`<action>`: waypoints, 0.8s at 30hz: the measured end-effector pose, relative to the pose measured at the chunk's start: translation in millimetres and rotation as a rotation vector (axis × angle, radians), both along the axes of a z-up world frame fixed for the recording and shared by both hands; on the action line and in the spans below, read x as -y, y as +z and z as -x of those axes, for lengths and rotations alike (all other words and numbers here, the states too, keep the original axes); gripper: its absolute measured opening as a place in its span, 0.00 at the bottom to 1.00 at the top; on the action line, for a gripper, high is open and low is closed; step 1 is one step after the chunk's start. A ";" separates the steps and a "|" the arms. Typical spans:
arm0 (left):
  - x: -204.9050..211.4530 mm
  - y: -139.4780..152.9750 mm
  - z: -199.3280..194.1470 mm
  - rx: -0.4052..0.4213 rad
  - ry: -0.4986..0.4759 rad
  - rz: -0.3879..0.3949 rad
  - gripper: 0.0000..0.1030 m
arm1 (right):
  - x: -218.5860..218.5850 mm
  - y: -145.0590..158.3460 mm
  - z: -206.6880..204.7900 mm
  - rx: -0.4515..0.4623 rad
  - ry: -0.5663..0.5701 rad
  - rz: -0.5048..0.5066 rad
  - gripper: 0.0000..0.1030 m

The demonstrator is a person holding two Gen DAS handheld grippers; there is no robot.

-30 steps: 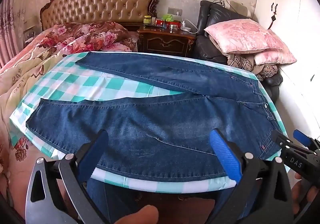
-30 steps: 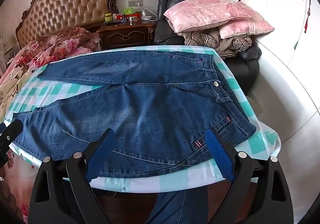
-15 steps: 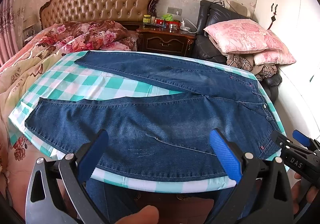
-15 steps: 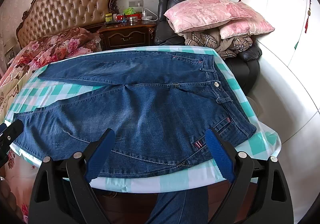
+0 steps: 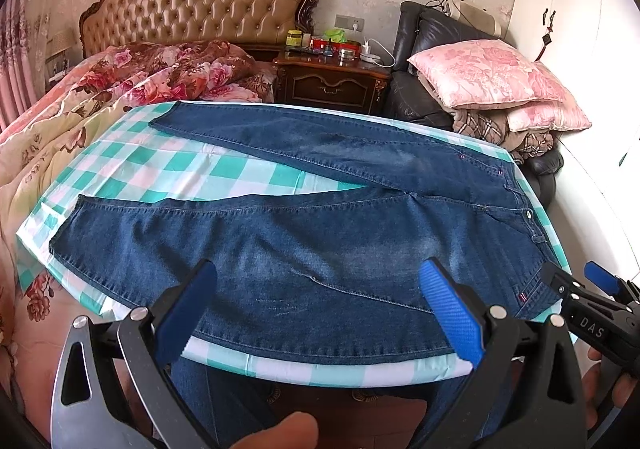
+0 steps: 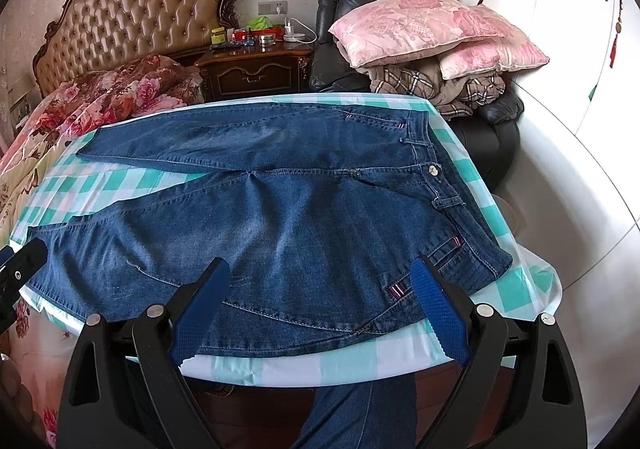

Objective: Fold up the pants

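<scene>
Blue jeans lie spread flat on a table with a green and white checked cloth. The waistband is to the right and the two legs spread apart to the left. They also show in the right wrist view. My left gripper is open and empty, held above the near edge over the near leg. My right gripper is open and empty, held above the near edge by the waist and hip pocket. The right gripper also shows at the right edge of the left wrist view.
A bed with a floral quilt stands to the left behind the table. A dark nightstand with small items is at the back. A black armchair piled with pink pillows is at the back right. White wardrobe doors are on the right.
Both grippers have shifted only slightly. The jeans lie as before.
</scene>
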State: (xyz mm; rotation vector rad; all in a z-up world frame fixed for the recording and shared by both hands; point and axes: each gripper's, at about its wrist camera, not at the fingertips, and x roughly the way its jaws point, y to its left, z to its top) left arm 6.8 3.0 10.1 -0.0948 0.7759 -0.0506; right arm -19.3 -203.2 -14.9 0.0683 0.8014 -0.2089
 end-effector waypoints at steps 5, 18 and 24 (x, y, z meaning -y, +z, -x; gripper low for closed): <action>-0.4 -1.4 0.5 0.000 -0.002 0.002 0.99 | -0.5 -1.2 0.3 0.000 0.000 0.001 0.86; -2.1 -1.6 -0.9 -0.002 -0.003 0.002 0.99 | -0.2 -1.6 0.8 -0.001 0.000 0.000 0.86; -2.4 -2.3 -0.8 -0.002 -0.003 0.004 0.98 | 1.3 -4.8 2.5 -0.002 -0.001 -0.001 0.86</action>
